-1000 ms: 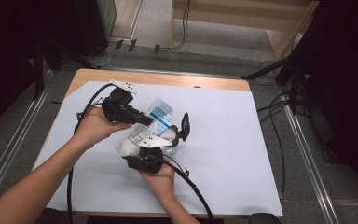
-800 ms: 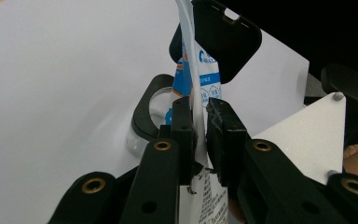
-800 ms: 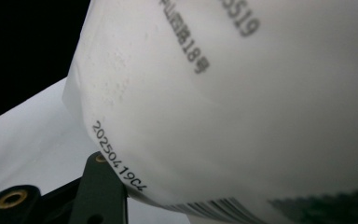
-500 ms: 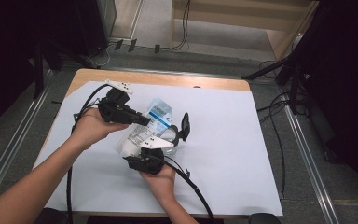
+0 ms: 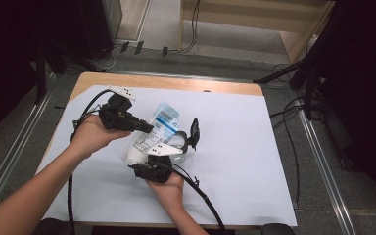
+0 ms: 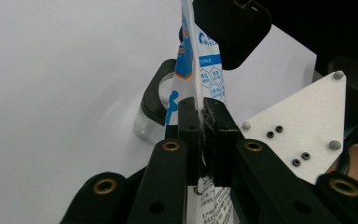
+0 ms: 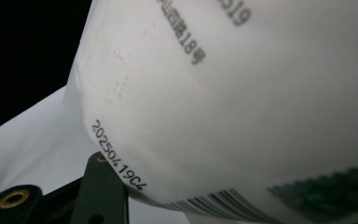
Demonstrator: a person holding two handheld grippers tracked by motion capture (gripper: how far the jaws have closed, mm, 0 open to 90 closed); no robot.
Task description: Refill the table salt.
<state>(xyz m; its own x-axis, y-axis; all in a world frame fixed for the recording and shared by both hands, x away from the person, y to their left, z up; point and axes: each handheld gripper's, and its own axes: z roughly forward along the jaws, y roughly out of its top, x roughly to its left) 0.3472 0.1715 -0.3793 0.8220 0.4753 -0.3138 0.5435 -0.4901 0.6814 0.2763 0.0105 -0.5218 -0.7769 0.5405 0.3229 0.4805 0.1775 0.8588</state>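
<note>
Centrally over the table, a white-and-blue pouch (image 5: 154, 132) is held up between both tools, just above the white sheet (image 5: 254, 161) that covers the tabletop. From the high view it lies slanted, its blue-printed end toward the far side and its pale bottom end toward the person. The left gripper (image 5: 146, 128) comes in from the left and has just been closing; the left gripper view shows what the high view cannot: its two black jaws pressed nearly together on the thin flat edge of the pouch (image 6: 198, 79), which runs up between them. That view also shows a clear jar with a black ring (image 6: 156, 105) just behind the pouch, and the grey three-cornered plate (image 6: 303, 126) of the other tool. The right gripper (image 5: 152, 166) sits at the pouch's near end; in the right gripper view the bulging white bottom of the pouch (image 7: 242, 102), with a printed date code and a barcode, lies close over one jaw, and whether the pads press on it I cannot tell. Around the sheet, the wooden table edge (image 5: 176, 82) shows at the far side, with grey floor (image 5: 166, 29), cables (image 5: 293, 132) and dark equipment beyond.
</note>
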